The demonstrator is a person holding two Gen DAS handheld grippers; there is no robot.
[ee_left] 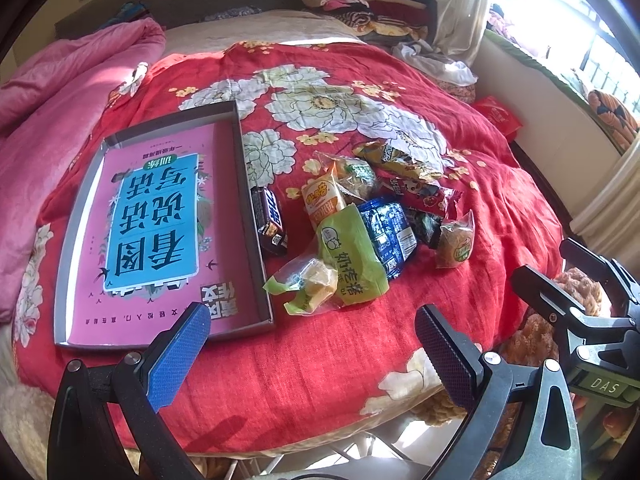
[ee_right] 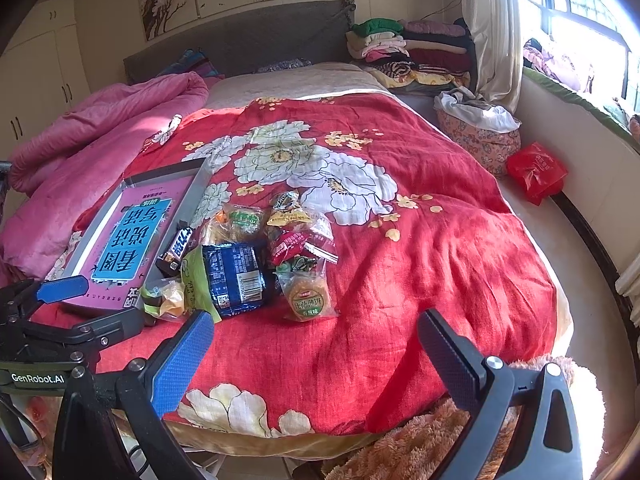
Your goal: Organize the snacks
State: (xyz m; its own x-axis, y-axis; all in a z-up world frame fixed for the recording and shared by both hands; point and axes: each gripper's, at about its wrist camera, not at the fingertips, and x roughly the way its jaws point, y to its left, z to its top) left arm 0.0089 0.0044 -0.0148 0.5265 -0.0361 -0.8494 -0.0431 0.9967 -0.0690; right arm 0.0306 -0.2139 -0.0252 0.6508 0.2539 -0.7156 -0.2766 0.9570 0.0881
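Left wrist view is showing both tongs, left tongs (ee_left: 308,354) and right tongs (ee_right: 316,356), hovering wide open and empty over the bed (ee_left: 360,360), snack pile (ee_left: 360,216) lying beside the shallow box (ee_left: 248,184).

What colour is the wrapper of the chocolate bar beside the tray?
Dark brown, with white lettering: chocolate bar, clearest in the left wrist view.

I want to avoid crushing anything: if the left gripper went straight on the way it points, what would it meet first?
Probably the green snack packet at the pile's near edge, after crossing bare red floral quilt. The open left gripper holds nothing; depth is uncertain.
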